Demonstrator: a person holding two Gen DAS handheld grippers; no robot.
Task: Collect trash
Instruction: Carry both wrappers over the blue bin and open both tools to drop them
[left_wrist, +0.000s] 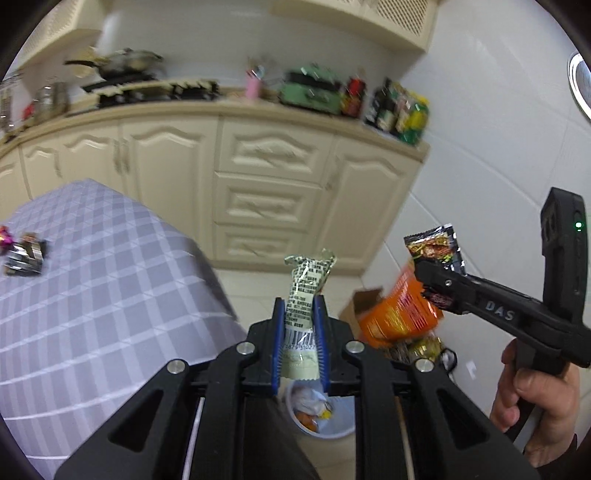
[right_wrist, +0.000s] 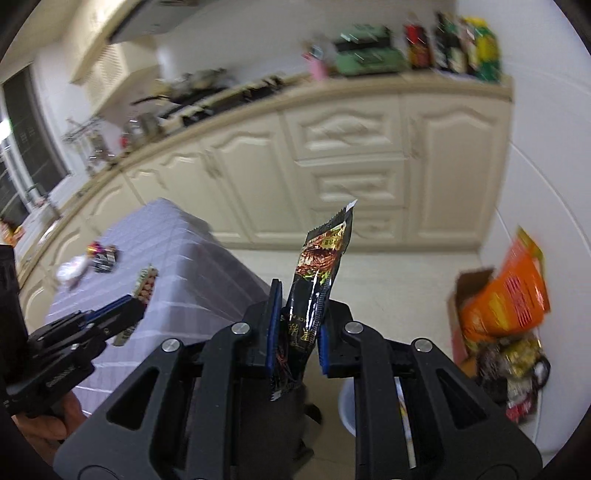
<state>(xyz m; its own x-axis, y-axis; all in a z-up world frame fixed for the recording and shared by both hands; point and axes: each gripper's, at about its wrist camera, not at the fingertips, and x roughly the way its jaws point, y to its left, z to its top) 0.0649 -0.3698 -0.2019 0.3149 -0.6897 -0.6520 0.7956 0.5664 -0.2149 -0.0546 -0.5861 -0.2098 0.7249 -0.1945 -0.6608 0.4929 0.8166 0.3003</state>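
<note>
A cream-tiled kitchen floor (left_wrist: 258, 295) runs under everything here, and the white waste bin (left_wrist: 321, 417) standing on it serves as the landmark. Directly above the bin's open mouth, the left gripper (left_wrist: 300, 317) has its blue-padded jaws drawn narrow on a pale green and white wrapper (left_wrist: 308, 284), which stands up out of the pads with its barcode end hanging down toward the bin. Inside the bin lie crumpled white and orange scraps (left_wrist: 314, 406). Just right of the bin, and a little higher, the right gripper (right_wrist: 297, 314) is clamped narrow on a black snack wrapper (right_wrist: 317, 269) printed in red and gold, its torn top pointing up; a hand (left_wrist: 532, 398) grips that tool's handle. Beyond the bin to the right, against the white wall, a cardboard box (left_wrist: 364, 302) holds an orange bag (left_wrist: 397, 314) with more packets (right_wrist: 513, 365) heaped beside it. Left of the bin stands a table under a lilac checked cloth (left_wrist: 92, 277), and on it, well away from the bin, more wrappers (left_wrist: 26, 253) lie. Farthest from the bin, cream cabinets (left_wrist: 266, 184) carry a cluttered counter, where a green appliance (left_wrist: 310, 92) and bottles (left_wrist: 399, 110) are blurred.
</note>
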